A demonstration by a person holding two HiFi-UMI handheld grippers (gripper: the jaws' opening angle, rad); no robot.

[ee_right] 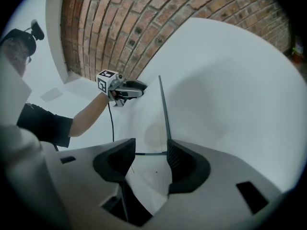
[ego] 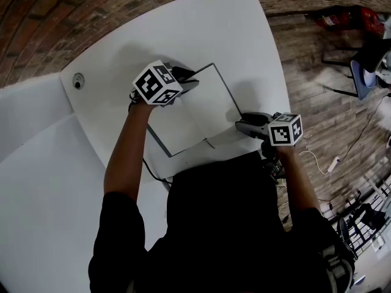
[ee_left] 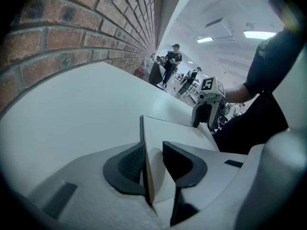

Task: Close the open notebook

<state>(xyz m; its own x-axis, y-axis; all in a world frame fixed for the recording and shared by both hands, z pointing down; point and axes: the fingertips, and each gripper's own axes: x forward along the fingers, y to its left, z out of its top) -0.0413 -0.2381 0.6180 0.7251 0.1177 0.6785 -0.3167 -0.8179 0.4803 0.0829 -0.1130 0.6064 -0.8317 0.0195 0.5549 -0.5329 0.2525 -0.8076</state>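
The open notebook (ego: pixel 198 105) lies on the white table (ego: pixel 122 60), white pages up, with a dark cover edge around them. My left gripper (ego: pixel 186 78) is at its far left corner. In the left gripper view a thin leaf of the notebook (ee_left: pixel 175 135) stands on edge between the jaws of the left gripper (ee_left: pixel 153 152). It rests against the left pad and a gap separates it from the right pad. My right gripper (ego: pixel 241 125) is at the near right corner, open wide. The notebook's (ee_right: pixel 144 123) dark corner edge lies between the right gripper's (ee_right: pixel 150 150) pads.
A small round fitting (ego: pixel 77 80) sits on the table at the far left. A dark cable (ego: pixel 153 171) hangs off the table's near edge. A brick wall (ego: pixel 73 11) borders the far side and wooden floor (ego: pixel 317 84) lies to the right. People (ee_left: pixel 172 61) stand far off.
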